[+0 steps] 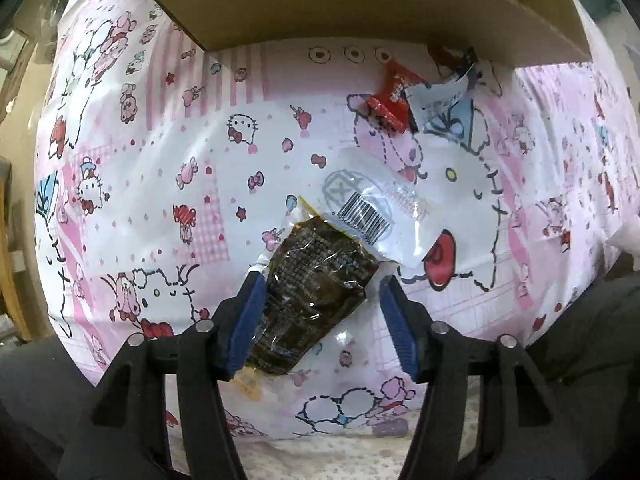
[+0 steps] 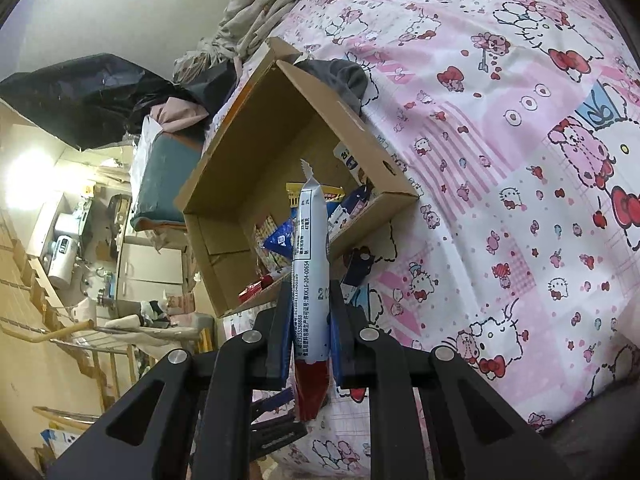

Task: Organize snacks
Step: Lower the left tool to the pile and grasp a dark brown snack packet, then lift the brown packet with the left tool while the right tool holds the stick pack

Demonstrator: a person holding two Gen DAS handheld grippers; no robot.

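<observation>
Where crinkly, glossy: dark packet (image 1: 316, 288).

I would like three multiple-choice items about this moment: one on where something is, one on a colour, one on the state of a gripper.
1. Where does the dark brown snack packet lie?
A. inside the cardboard box
B. on the patterned sheet, between the fingers of the left gripper
C. on the floor

2. What colour is the lower end of the packet in the right gripper?
A. red
B. green
C. yellow

3. How is the right gripper?
A. open and empty
B. shut on a packet
C. out of view

Key: 1 B, the dark brown snack packet rests on the patterned sheet with the left gripper open around it, the cardboard box farther off. 2 A, the silver-blue packet ends in red. 3 B, the right gripper has both fingers pressed on that packet.
</observation>
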